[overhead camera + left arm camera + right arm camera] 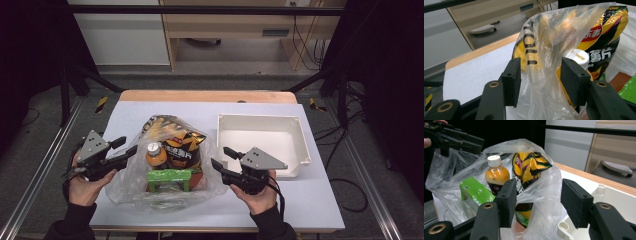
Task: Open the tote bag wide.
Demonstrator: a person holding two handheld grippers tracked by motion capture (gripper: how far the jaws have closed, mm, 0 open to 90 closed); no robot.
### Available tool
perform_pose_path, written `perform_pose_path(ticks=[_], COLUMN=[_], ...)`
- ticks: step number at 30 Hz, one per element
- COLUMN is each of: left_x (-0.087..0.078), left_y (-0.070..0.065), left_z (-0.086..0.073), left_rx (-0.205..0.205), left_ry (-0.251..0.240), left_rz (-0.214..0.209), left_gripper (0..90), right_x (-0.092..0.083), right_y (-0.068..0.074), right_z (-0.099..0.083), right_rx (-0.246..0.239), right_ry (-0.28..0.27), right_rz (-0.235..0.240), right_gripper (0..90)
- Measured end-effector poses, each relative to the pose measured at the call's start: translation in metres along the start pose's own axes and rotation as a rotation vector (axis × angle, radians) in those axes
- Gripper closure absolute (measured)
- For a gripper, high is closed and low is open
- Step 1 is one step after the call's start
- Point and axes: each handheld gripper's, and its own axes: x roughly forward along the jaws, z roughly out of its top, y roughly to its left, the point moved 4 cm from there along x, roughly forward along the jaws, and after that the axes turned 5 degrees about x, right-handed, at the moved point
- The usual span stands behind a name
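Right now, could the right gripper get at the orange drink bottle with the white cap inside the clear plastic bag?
Probably yes. The right gripper, jaws open, hangs beside the clear plastic bag, whose mouth gapes upward. The orange drink bottle stands upright with its cap exposed, though the yellow-and-black snack packet crowds one side.

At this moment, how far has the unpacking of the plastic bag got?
Barely begun. The bottle, chip bag and green packet sit inside the plastic bag; the white bin holds nothing. In hand: both hand-held grippers, left and right, stand open at the bag's sides, film between the left's jaws unpinched. Left: everything.
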Motion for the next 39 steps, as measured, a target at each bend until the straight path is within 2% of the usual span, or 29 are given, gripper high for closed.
perform_pose_path(ticks=[3, 5, 6, 10, 15, 20, 23, 26, 28, 33, 35, 39], left_x=[0.005, 0.008, 0.010, 0.015, 0.027, 0.037, 0.037, 0.034, 0.031, 0.026, 0.027, 0.035], left_y=[-0.001, -0.003, -0.003, -0.005, -0.004, -0.003, -0.001, 0.002, 0.004, 0.008, 0.012, 0.019], left_z=[-0.001, -0.002, -0.002, -0.003, -0.002, -0.006, -0.010, -0.011, -0.008, 0.005, 0.008, 0.008], left_rx=[-0.002, -0.014, -0.020, -0.007, 0.013, 0.023, -0.004, -0.053, -0.096, -0.101, -0.102, -0.133], left_ry=[-0.003, -0.004, 0.006, 0.030, 0.040, 0.046, 0.053, 0.037, 0.015, -0.024, -0.019, 0.005], left_rz=[0.012, -0.005, -0.004, -0.011, -0.006, 0.023, 0.032, 0.036, 0.020, 0.049, 0.070, 0.086], left_gripper=[48.2, 47.5, 50.3, 50.6, 47.8, 60.1, 72.0, 83.1, 89.0, 90.0, 90.0, 89.9], right_x=[0.002, 0.005, 0.008, 0.018, 0.033, 0.047, 0.049, 0.050, 0.051, 0.057, 0.060, 0.066], right_y=[-0.001, -0.004, -0.006, -0.014, -0.021, -0.021, -0.021, -0.020, -0.020, -0.014, -0.013, -0.010], right_z=[0.004, 0.004, 0.004, 0.003, 0.004, -0.003, -0.007, -0.012, -0.015, -0.019, -0.021, -0.026], right_rx=[-0.008, -0.009, -0.002, -0.001, 0.031, 0.017, 0.015, 0.020, 0.021, -0.001, -0.003, -0.008], right_ry=[-0.003, 0.004, 0.013, 0.032, 0.040, 0.091, 0.108, 0.136, 0.152, 0.177, 0.180, 0.199], right_rz=[-0.007, -0.021, -0.027, -0.055, -0.050, -0.056, -0.052, -0.043, -0.037, -0.029, -0.027, -0.022], right_gripper=[48.1, 48.9, 48.8, 48.7, 48.3, 51.1, 56.5, 65.7, 71.5, 85.4, 88.1, 89.3])
